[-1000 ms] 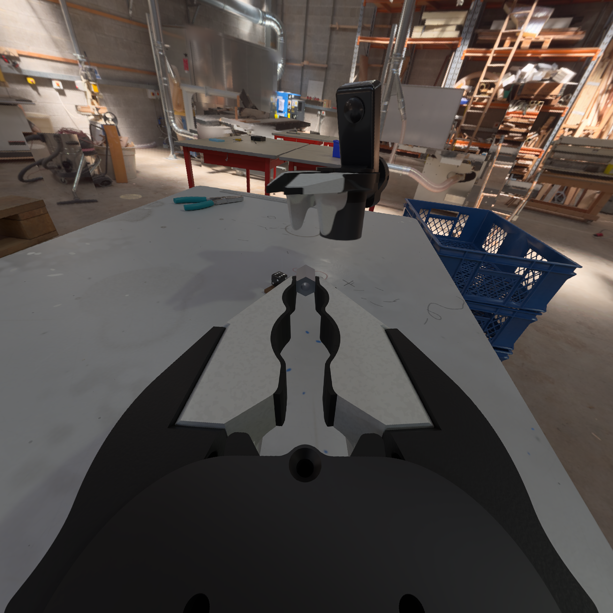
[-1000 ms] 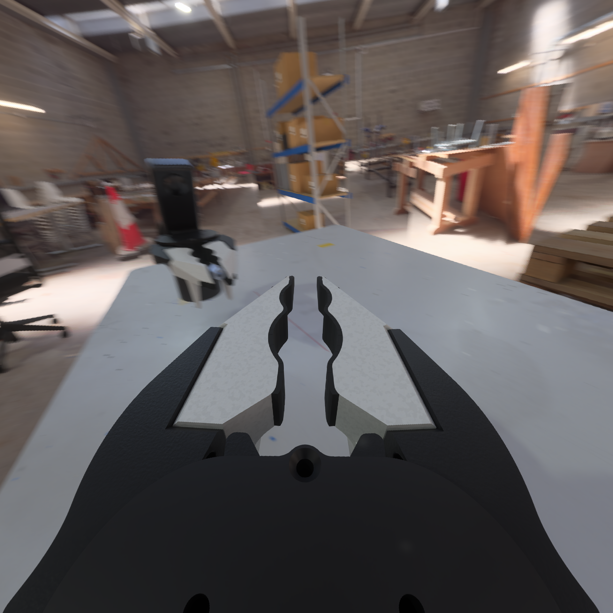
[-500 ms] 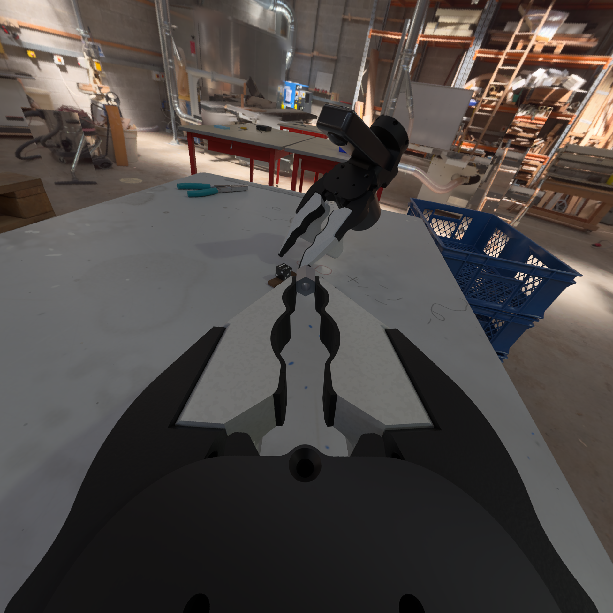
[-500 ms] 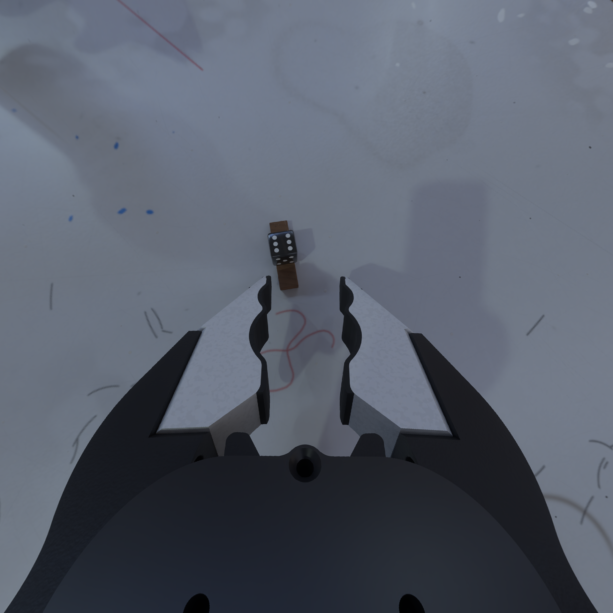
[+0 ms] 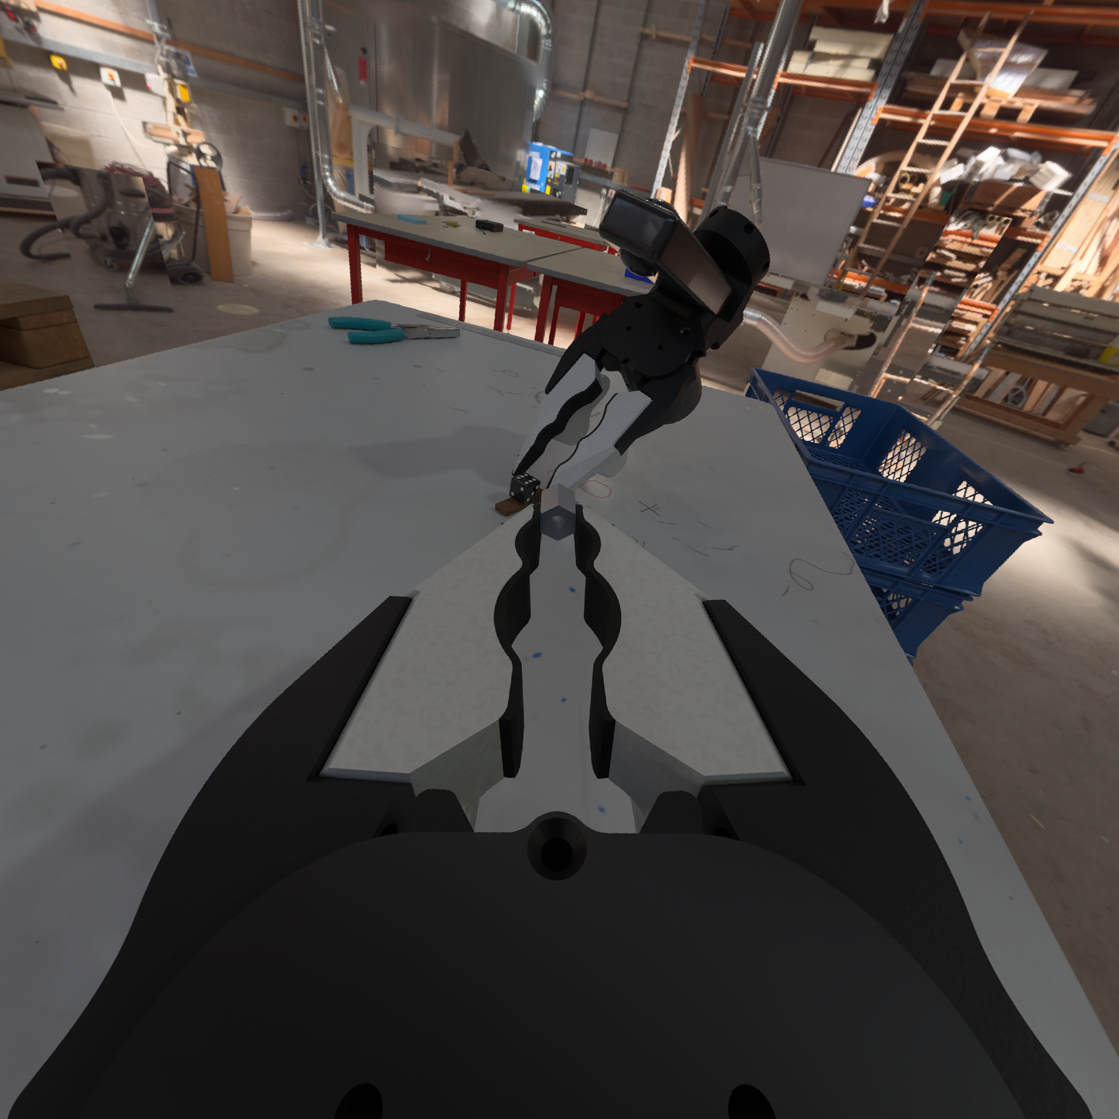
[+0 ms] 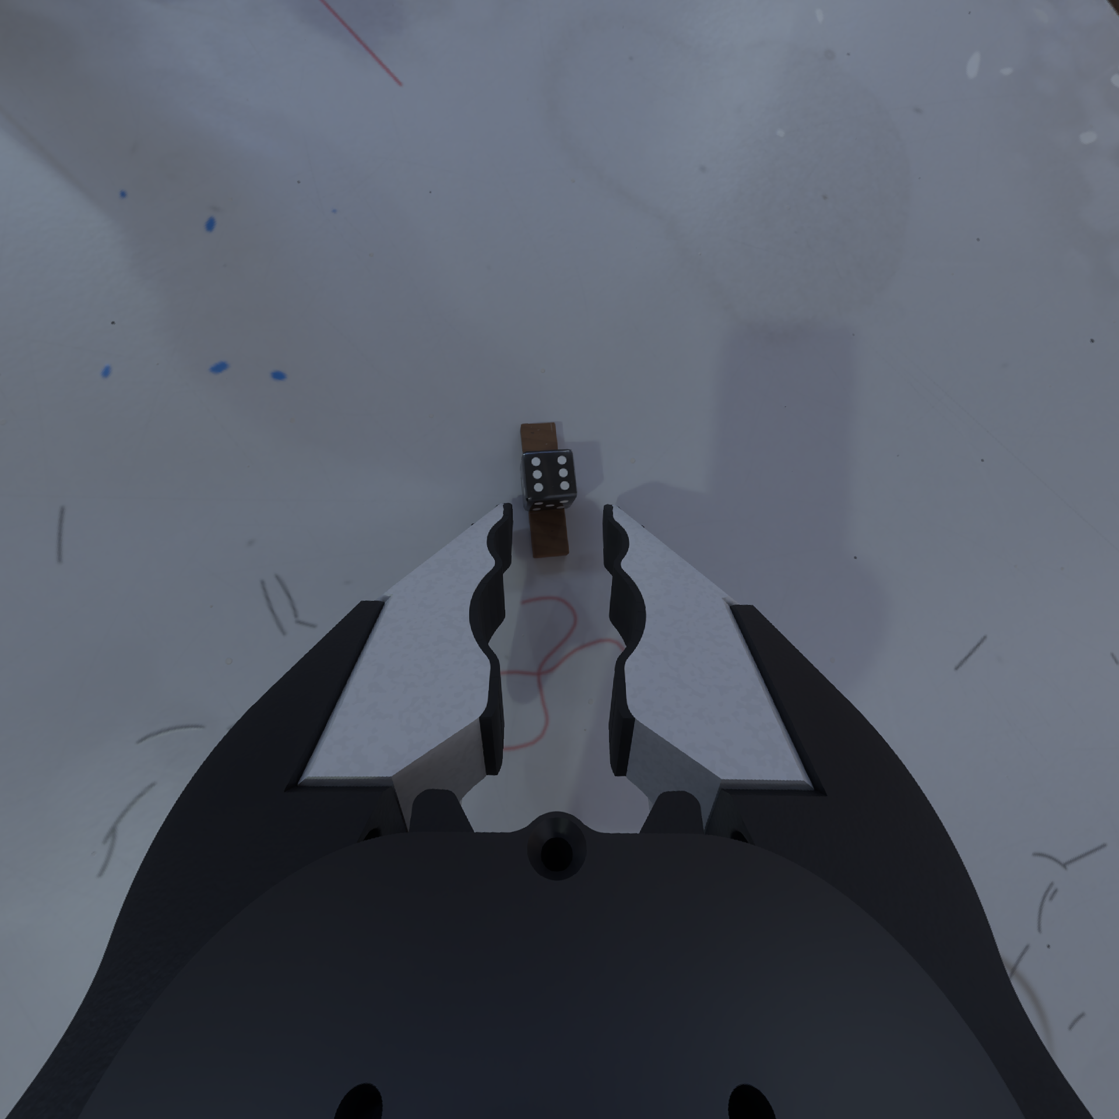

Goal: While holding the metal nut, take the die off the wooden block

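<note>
Die (image 6: pixel 548 479): black cube with white dots, six-dot face up, sitting on the wooden block (image 6: pixel 550 537). Not yet lifted, so the main step of the task is undone.
Wooden block: thin brown strip lying flat on the grey table (image 6: pixel 848 242); both its ends stick out past the die. Being so low, it probably leaves the die's sides free to be pinched from above.
Metal nut (image 5: pixel 556 519): small grey hex nut, pinched between the very tips of the left gripper (image 5: pixel 555 522). It is held above the table, just beside the block; the task wants it kept in hand throughout.
Left gripper: tongs pressed onto the nut, pointing low and forward across the table. It sits to one side, likely so the other tool has room.
Right gripper (image 6: pixel 557 511): tongs spread, nothing between them. It points down at the table with its tips just short of the die, the near end of the block lying between them. The gap looks wider than the die, which suits a straddling grasp.
Next move, as a judgement: advance a little so the tips flank the die, then close.
Risk: the nut and the right tips are very near each other in the left view, so a bump could loosen the nut.
Elsewhere: teal-handled pliers (image 5: pixel 387 332) at the far edge, blue crates (image 5: pixel 896 484) beside the table.
</note>
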